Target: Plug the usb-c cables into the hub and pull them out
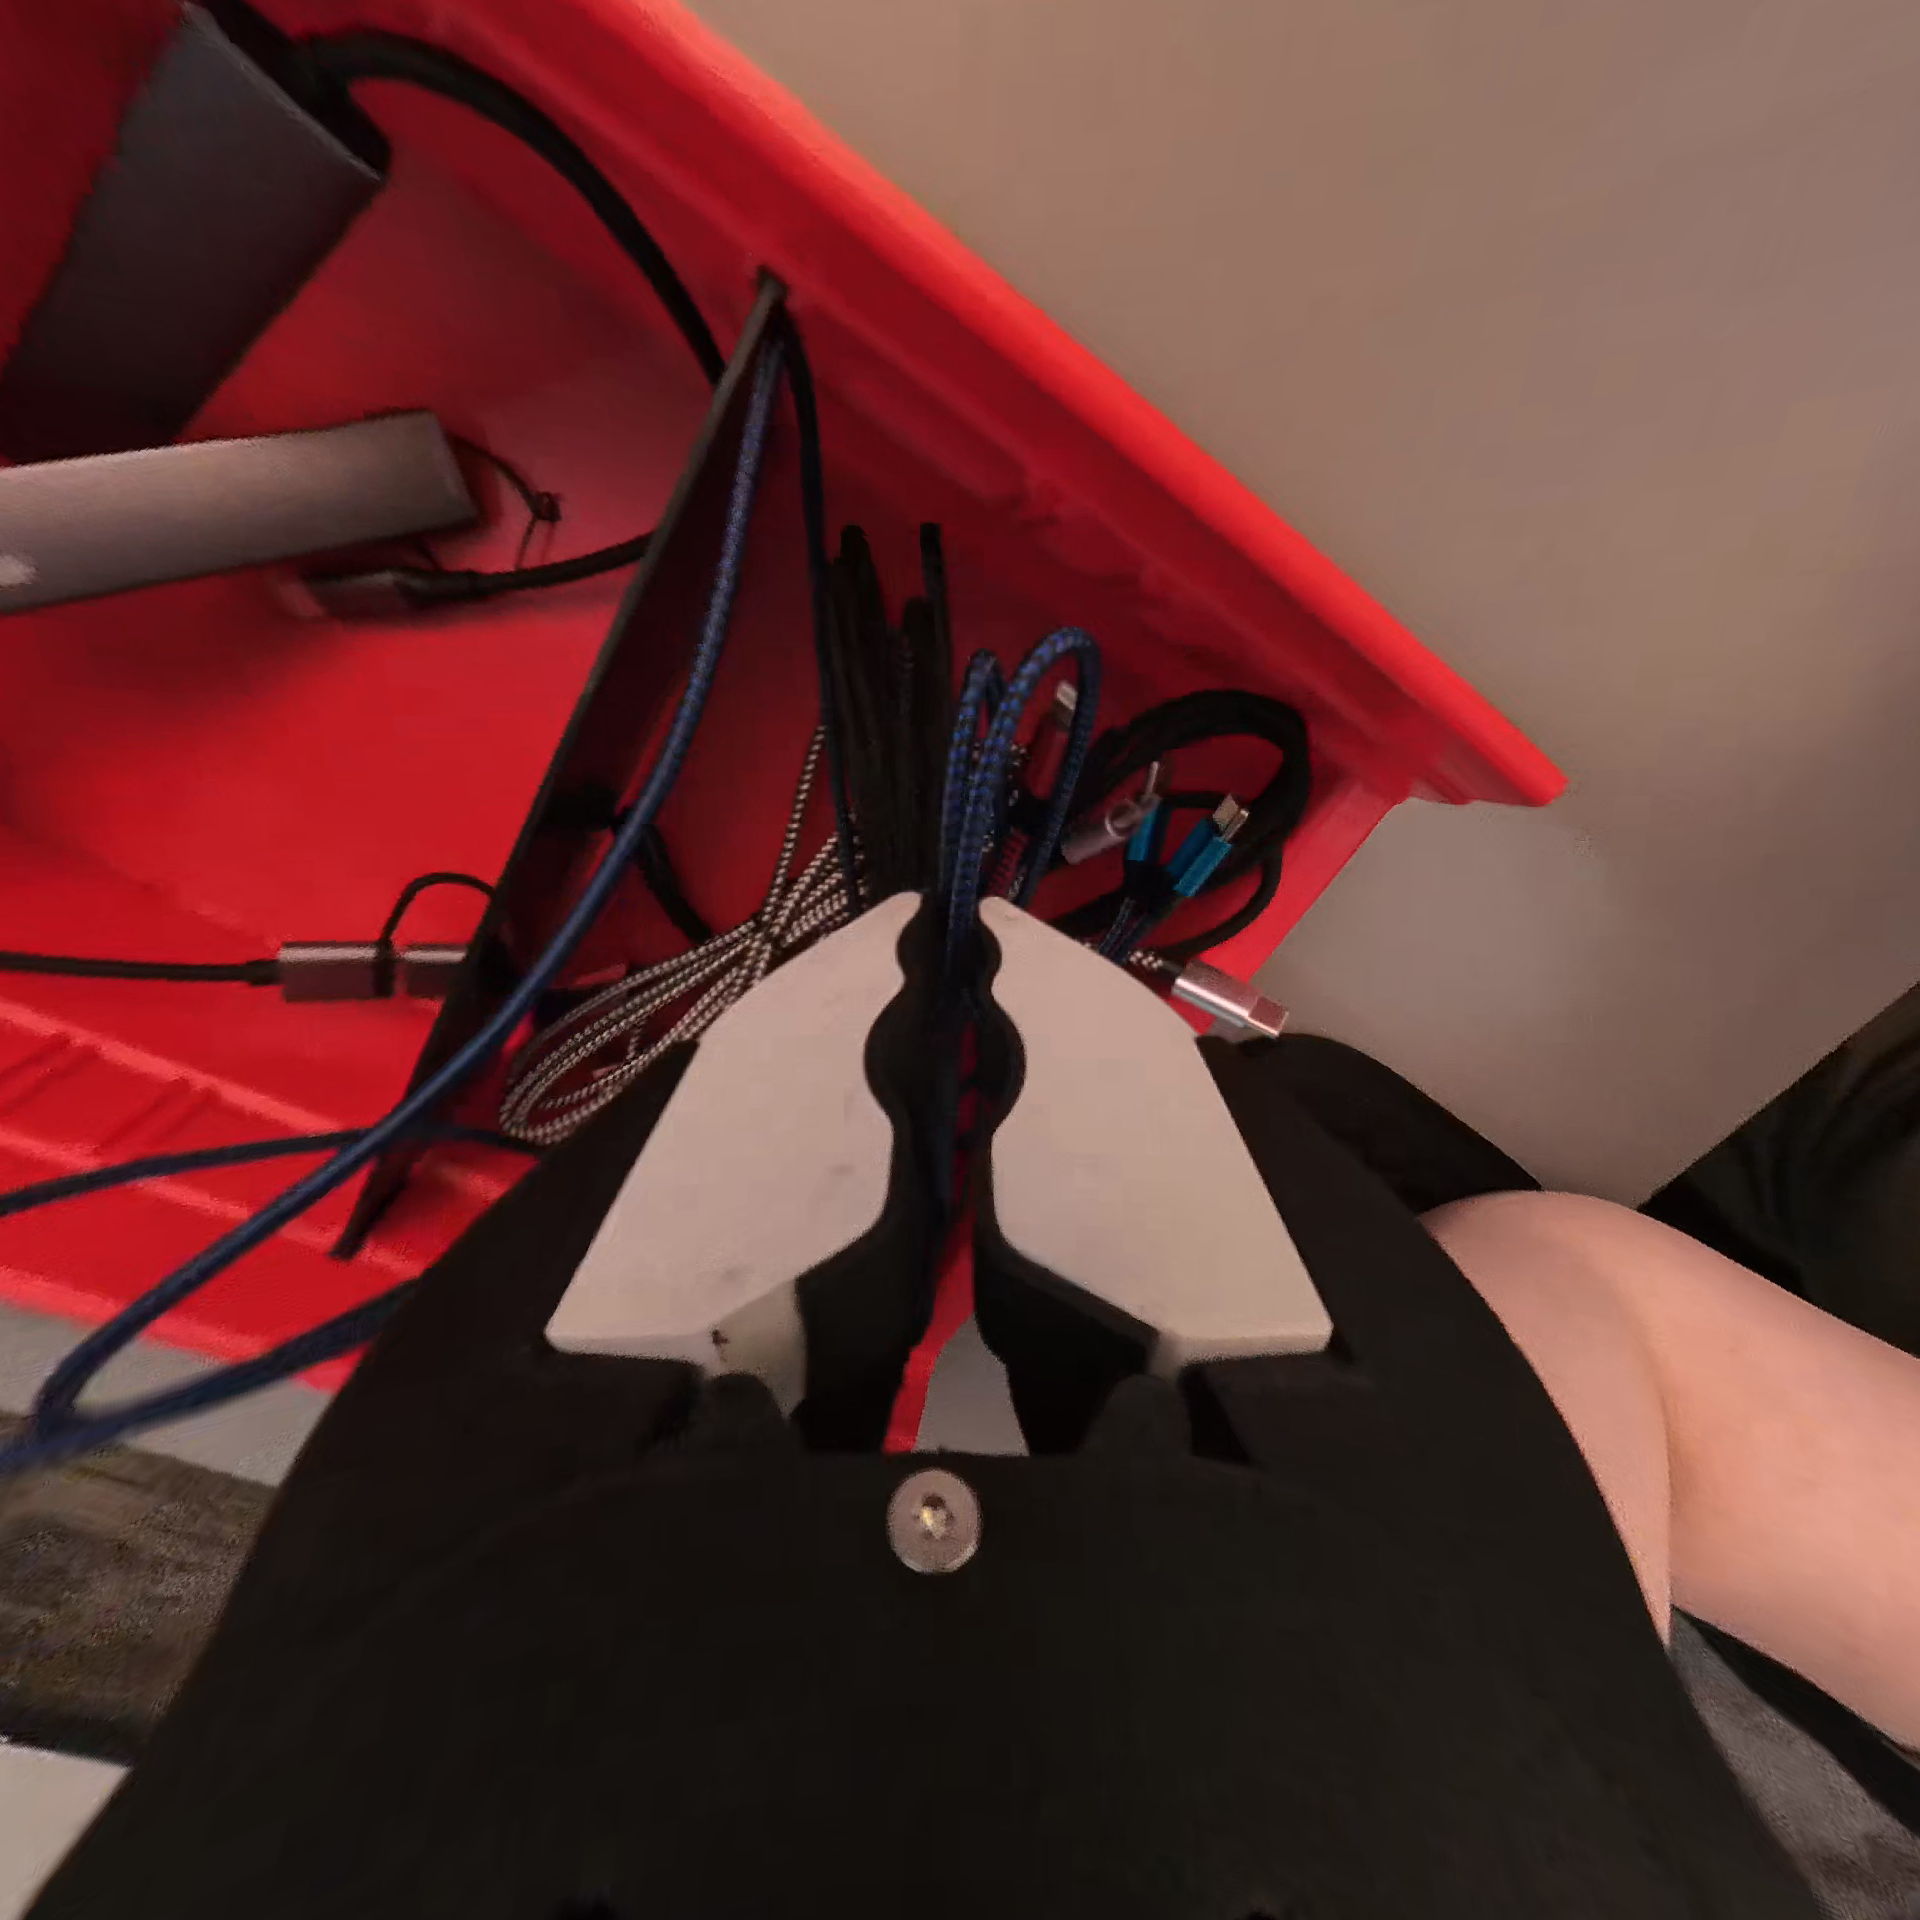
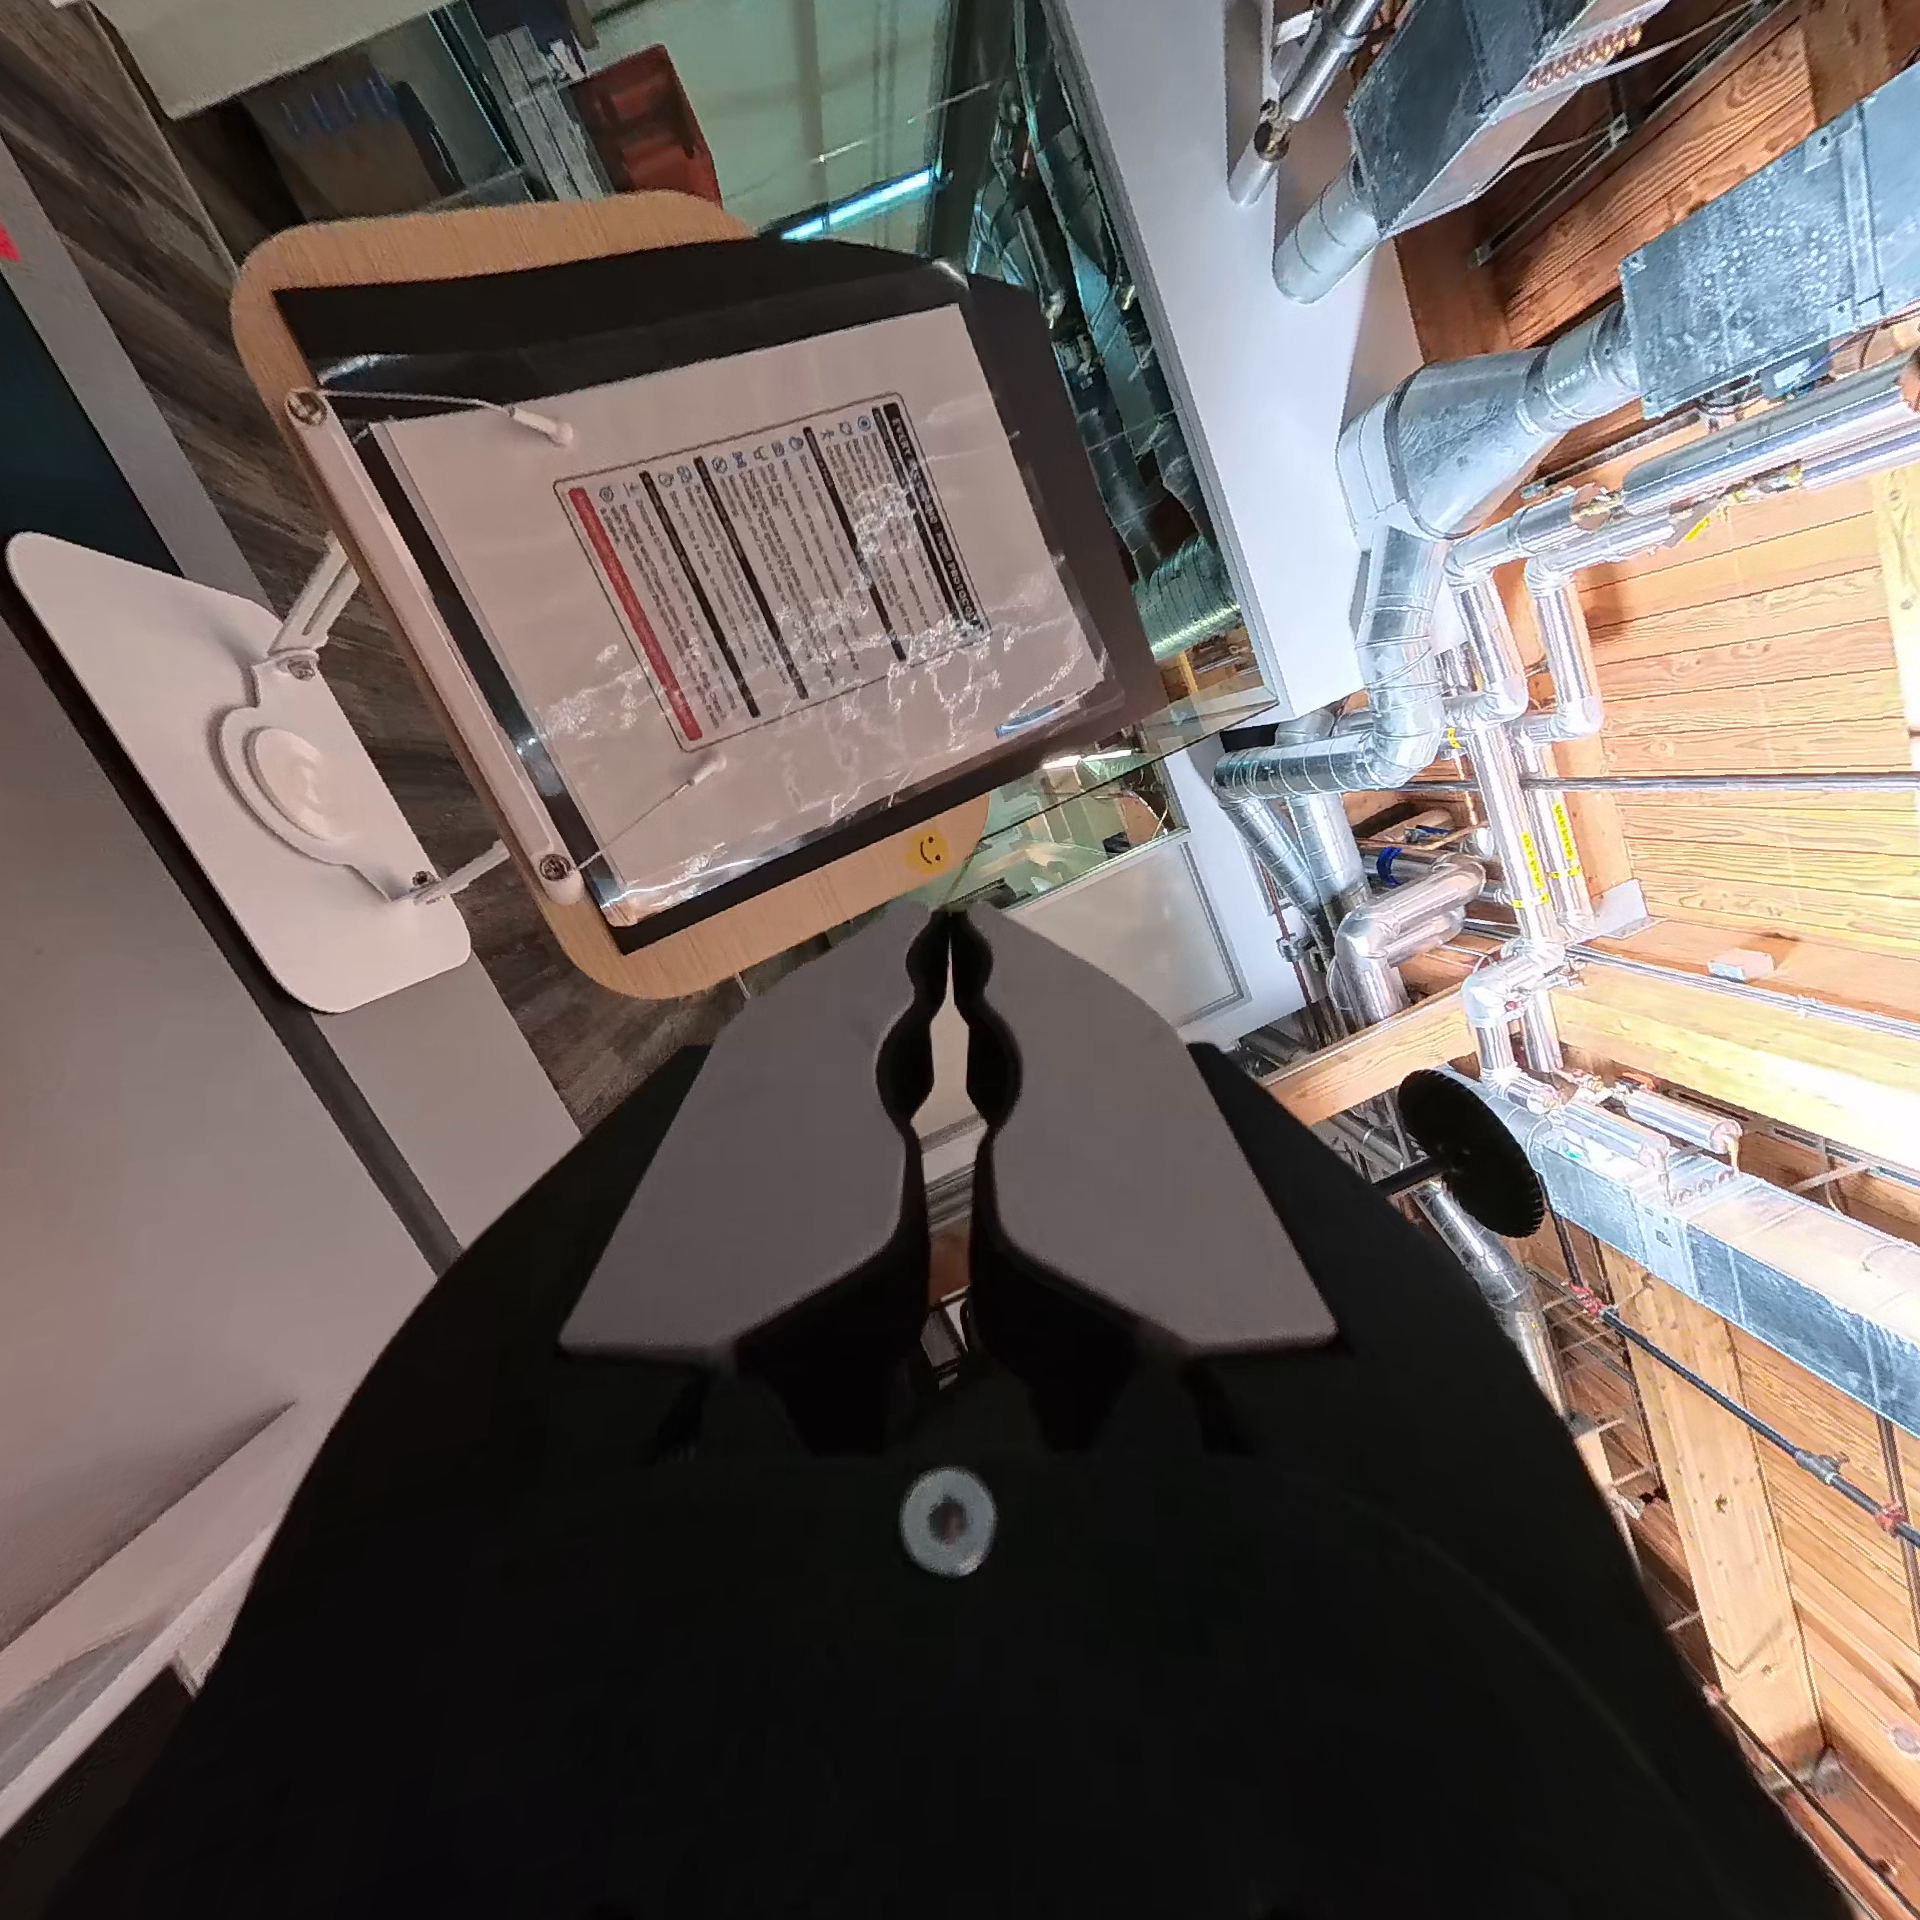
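Workshop interior, tilted sideways

Timber-plank ceiling (image 2: 1714,748) hung with silver insulated ducts (image 2: 1455,457); round-cornered wooden signboard (image 2: 623,966) on a white stand base (image 2: 156,665); beige wall (image 1: 1351,312).

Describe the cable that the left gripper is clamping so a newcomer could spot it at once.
Inside the red bin, right of its black divider, lies a tangle of cables. The blue-and-black braided cable loops up from the shut left gripper; the neighbours are plain black or silver-and-black braid.
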